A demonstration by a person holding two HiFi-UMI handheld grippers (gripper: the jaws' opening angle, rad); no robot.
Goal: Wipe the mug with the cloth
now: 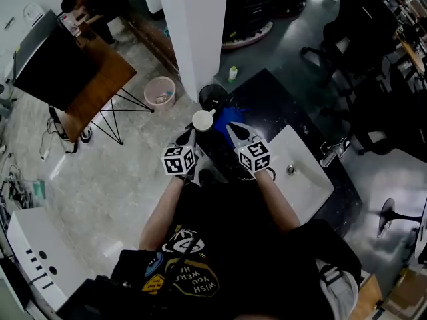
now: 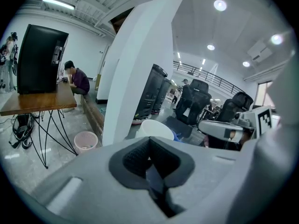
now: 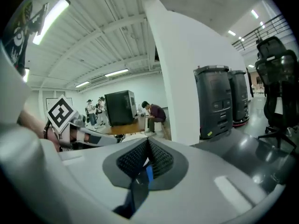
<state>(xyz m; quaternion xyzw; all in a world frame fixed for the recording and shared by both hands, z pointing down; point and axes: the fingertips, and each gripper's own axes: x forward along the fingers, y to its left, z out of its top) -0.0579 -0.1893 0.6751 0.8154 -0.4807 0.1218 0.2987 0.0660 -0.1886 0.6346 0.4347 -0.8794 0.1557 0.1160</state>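
A white mug point(image 1: 203, 120) stands on the black counter point(image 1: 280, 105), with a blue cloth point(image 1: 225, 117) just to its right. My left gripper point(image 1: 191, 136) reaches the mug's near side. In the left gripper view its pads point(image 2: 135, 158) are drawn together on a pale sliver, and the mug point(image 2: 154, 128) rises right behind the tips. My right gripper point(image 1: 233, 130) is at the cloth's near edge. In the right gripper view the right gripper point(image 3: 148, 147) is shut, with a strip of blue cloth point(image 3: 148, 174) pinched between the ribbed pads.
A white sink point(image 1: 303, 179) is set in the counter to the right. Behind the mug stand a white pillar point(image 1: 193, 39), a black bin point(image 1: 212, 97) and a small bottle point(image 1: 232, 73). A pink basket point(image 1: 160, 92) and a wooden table point(image 1: 93, 85) are on the left.
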